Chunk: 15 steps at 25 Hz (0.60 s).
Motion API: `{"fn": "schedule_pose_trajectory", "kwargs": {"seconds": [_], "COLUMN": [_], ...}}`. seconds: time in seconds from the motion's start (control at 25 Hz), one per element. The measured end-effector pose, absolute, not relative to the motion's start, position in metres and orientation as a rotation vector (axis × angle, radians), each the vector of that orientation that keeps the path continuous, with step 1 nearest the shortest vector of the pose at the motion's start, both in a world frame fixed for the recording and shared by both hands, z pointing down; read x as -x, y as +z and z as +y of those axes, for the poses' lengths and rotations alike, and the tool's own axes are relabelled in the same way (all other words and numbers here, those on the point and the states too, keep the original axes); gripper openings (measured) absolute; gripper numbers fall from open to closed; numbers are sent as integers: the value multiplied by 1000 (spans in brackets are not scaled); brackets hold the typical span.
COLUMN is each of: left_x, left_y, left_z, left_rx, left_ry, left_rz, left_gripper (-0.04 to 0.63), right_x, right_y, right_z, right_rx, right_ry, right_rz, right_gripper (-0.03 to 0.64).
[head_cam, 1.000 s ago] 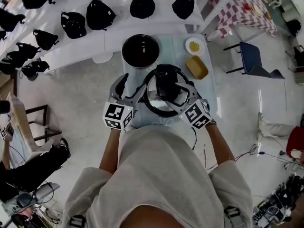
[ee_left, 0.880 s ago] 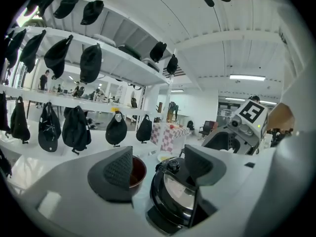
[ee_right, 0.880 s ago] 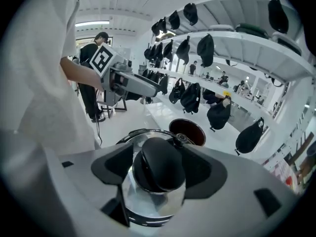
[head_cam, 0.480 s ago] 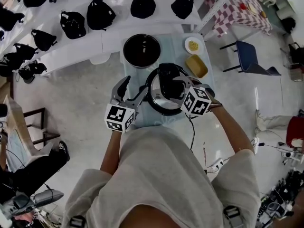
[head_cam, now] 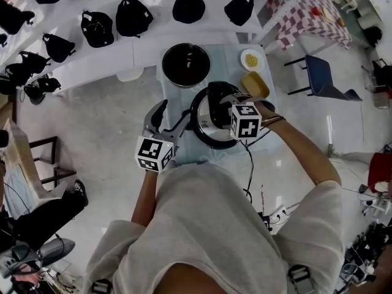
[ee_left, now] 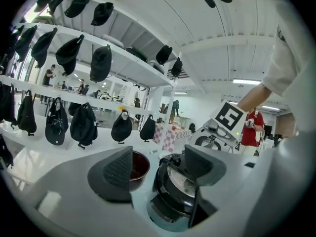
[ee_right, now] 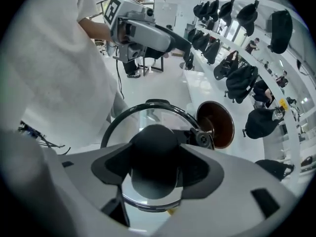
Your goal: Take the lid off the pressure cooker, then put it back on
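Observation:
The black pressure cooker (head_cam: pixel 205 127) stands on a small table with a pale blue cover (head_cam: pixel 228 59); its glass lid (ee_right: pixel 148 118) has a black rim and a black knob (ee_right: pixel 153 154). My right gripper (ee_right: pixel 154 164) is shut on that knob from above; in the head view it (head_cam: pixel 223 106) sits over the cooker's middle. I cannot tell whether the lid is lifted off the rim. My left gripper (head_cam: pixel 173 112) hovers open just left of the cooker, holding nothing; its own view shows the cooker (ee_left: pixel 175 191) beyond its spread jaws.
A dark round pot (head_cam: pixel 185 64) stands behind the cooker. To the right lie a white plate of yellow food (head_cam: pixel 252 59) and a yellow dish (head_cam: pixel 254 84). White shelves with black bags (head_cam: pixel 128 18) run along the back. A blue chair (head_cam: pixel 327 77) stands right.
My right gripper has swung up and left over the lid, its marker cube turning toward the cooker's middle. The left gripper has barely moved.

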State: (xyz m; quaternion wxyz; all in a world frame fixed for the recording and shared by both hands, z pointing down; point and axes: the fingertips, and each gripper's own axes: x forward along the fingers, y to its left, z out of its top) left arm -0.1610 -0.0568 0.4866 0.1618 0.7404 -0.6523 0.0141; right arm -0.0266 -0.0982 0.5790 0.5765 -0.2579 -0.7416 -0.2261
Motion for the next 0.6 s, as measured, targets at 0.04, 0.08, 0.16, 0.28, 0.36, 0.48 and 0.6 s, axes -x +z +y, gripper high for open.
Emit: {"fn": "schedule_pose_trajectory", "kwargs": {"seconds": [0.04,0.08,0.16,0.28,0.36,0.48,0.6], "left_x": [162,163,165,165,162,160,158], "left_y": [486,486,484,483,484,486,485], "left_z": [-56,-56,-56,-57,-59,-62,-65], "left_rx": [-2110,-2108,-2105,-2110,-2113,-2117,-2129], "left_ry": [38,37,35,37,38,37,37], "left_rz": [-1866,-1869,-1873,-1871,-1868,-1863,-1849], "left_gripper": [311,311,311,311,311,311,311], "right_x": [27,27,26,26,26,26,27], "right_y": [581,583,587,589,591,592,590], "right_z": [-99,-99,-97,-97,-98,-98,-97], "right_rx": [612,624,651,675,680,679,663], "right_ry": [-518,-502,-462,-419,-414,-411,-394], "right_rz": [-1720,-1703,-1670,-1639,-1637,-1643,-1658], "right_gripper": [285,285,285,282,284,284,275]}}
